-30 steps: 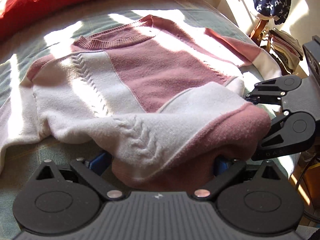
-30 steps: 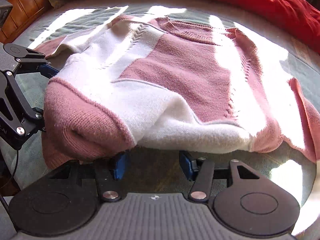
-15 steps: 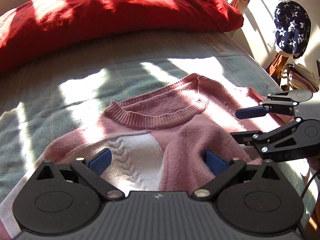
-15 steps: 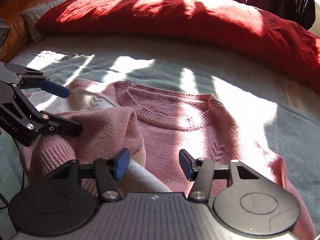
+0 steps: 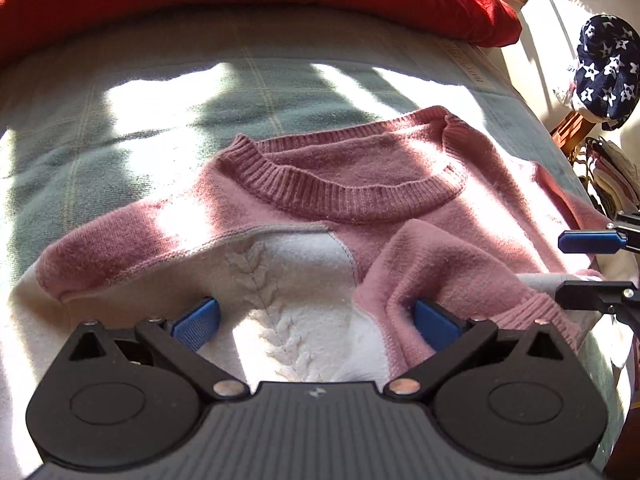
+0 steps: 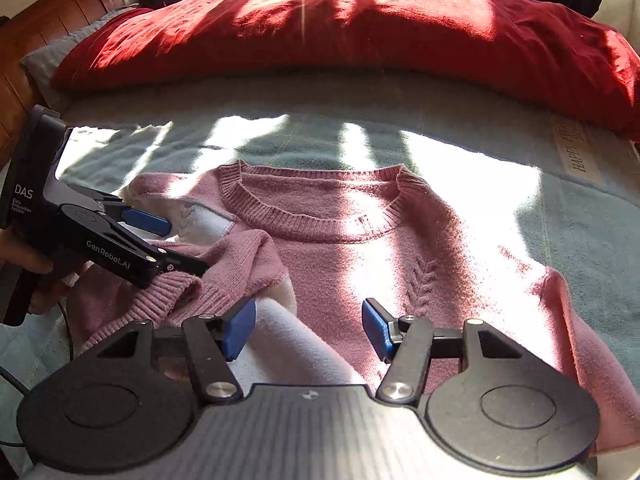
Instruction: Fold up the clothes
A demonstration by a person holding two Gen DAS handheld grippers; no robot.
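A sunlit grey-green blanket (image 6: 568,216) covers the bed, bordered at the far side by a long red pillow (image 6: 360,32). The pink-and-white sweater (image 5: 360,184) is spread on it, hem folded up near the collar. Both the left gripper (image 5: 316,320) and right gripper (image 6: 308,326) are seen wide open, holding nothing. A star-patterned cloth (image 5: 606,70) is shown only by the left view; a wooden headboard (image 6: 44,36), only by the right.

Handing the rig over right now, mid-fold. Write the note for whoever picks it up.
Left hand-held gripper: open, fabric lying between its fingers, nothing pinched.
Right hand-held gripper: open, low over the fold.
Sweater: flat on the bed, collar toward the red pillow; hem brought up toward the collar, bunched on the left side.
Done: bottom-up fold.
Left: smooth the bunched hem, tidy the sleeves.
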